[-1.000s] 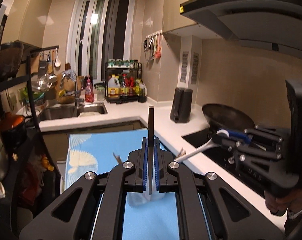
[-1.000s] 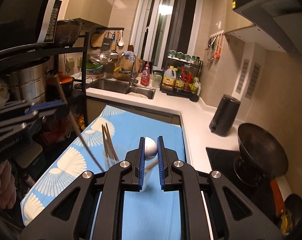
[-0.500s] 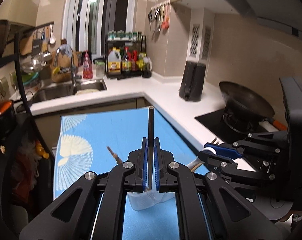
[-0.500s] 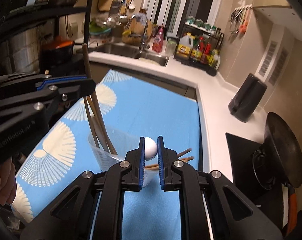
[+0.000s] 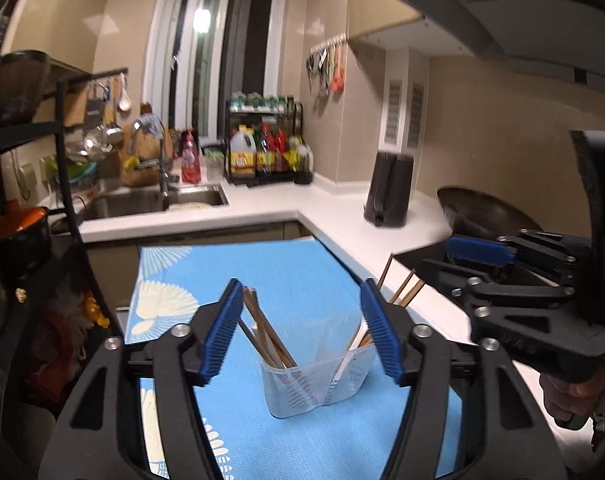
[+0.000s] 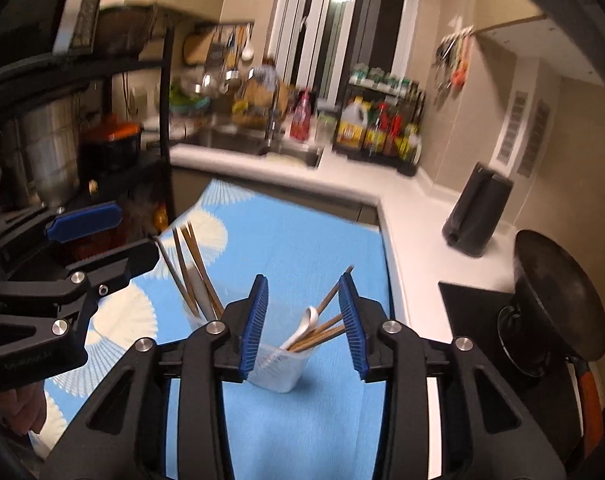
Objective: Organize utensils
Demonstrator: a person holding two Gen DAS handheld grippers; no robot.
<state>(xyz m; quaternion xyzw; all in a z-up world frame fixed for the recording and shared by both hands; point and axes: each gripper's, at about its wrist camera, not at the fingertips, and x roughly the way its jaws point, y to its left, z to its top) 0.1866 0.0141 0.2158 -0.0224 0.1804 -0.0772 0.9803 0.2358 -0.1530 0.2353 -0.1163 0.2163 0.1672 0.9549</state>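
- We are at the release step: our left tool (image 5: 300, 328) and right tool (image 6: 302, 322) both have their jaws opening, with nothing pressed between the pads.
- The utensils now stand in the clear plastic holder (image 5: 316, 384) on the blue mat (image 5: 262, 276) covering the table.
- Left of the holder's middle wall we count about three chopsticks (image 5: 264, 330); motion blur makes that uncertain.
- Right of that wall sit one white spoon (image 6: 304, 326) and roughly three more chopsticks (image 6: 322, 330).
- Next, we judge, both tools should lift clear of the holder without knocking the leaning sticks.
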